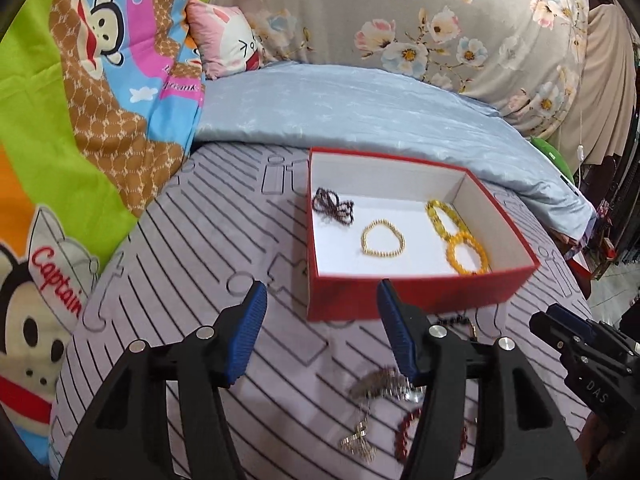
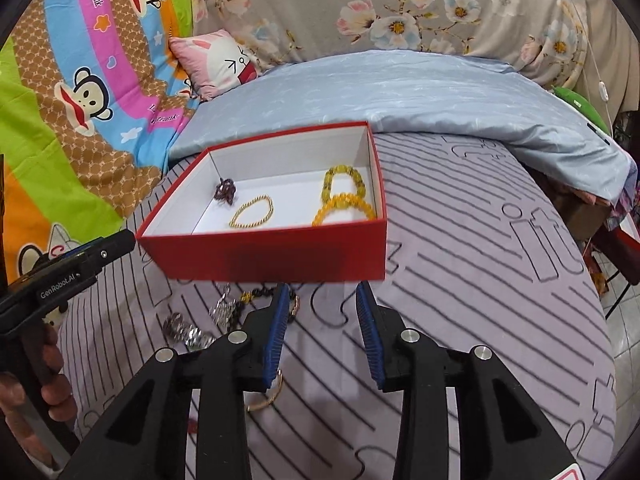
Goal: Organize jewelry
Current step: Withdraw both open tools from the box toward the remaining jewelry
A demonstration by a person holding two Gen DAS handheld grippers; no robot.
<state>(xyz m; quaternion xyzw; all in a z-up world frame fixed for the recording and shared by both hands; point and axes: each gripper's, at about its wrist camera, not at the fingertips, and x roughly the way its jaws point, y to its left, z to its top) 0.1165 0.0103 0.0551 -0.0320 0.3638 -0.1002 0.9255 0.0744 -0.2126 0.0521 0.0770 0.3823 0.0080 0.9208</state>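
Both grippers' fingers (image 1: 256, 336) (image 2: 370, 340) gape empty; only the left view shows the red bracelet (image 1: 404, 436) (half hidden)

Red box (image 1: 420, 296), white inside; gold bracelet (image 1: 383, 238); orange bracelet (image 1: 467, 253); lilac striped sheet (image 2: 480, 248); blue fingers (image 2: 276, 328).

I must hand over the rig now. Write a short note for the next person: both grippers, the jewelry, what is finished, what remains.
Left gripper: open, empty, before the red cardboard box.
Right gripper: open, empty.
Done, in the box: dark beaded bracelet, gold bead bracelet, yellow bead bracelet, orange bead bracelet.
Left, on the striped bedsheet: silver chain, red bead bracelet, gold bangle, black beaded piece.
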